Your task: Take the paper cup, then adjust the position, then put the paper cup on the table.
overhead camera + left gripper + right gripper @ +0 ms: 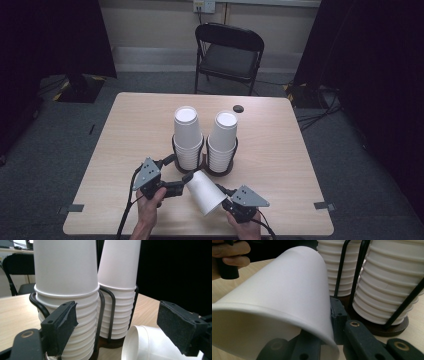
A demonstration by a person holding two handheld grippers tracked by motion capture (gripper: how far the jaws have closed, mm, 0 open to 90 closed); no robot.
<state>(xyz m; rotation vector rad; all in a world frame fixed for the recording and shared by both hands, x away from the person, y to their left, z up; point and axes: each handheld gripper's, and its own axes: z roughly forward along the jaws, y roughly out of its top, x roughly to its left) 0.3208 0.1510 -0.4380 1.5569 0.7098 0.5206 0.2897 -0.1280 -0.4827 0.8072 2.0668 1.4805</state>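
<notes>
White paper cups [187,134] stacked in a black wire holder [176,150] (dark brown base); light wood-grain table [130,125]; black folding chair [227,50]; black grippers with grey plates.

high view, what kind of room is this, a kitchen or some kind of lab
Probably a lab or recording studio, not a kitchen: black curtains hang at both sides, cables trail over grey carpet, and a lone folding chair faces one bare wooden table.

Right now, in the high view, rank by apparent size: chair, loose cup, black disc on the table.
1. Chair, largest, though farther from the camera.
2. Loose cup.
3. Black disc, by far smallest.
</notes>
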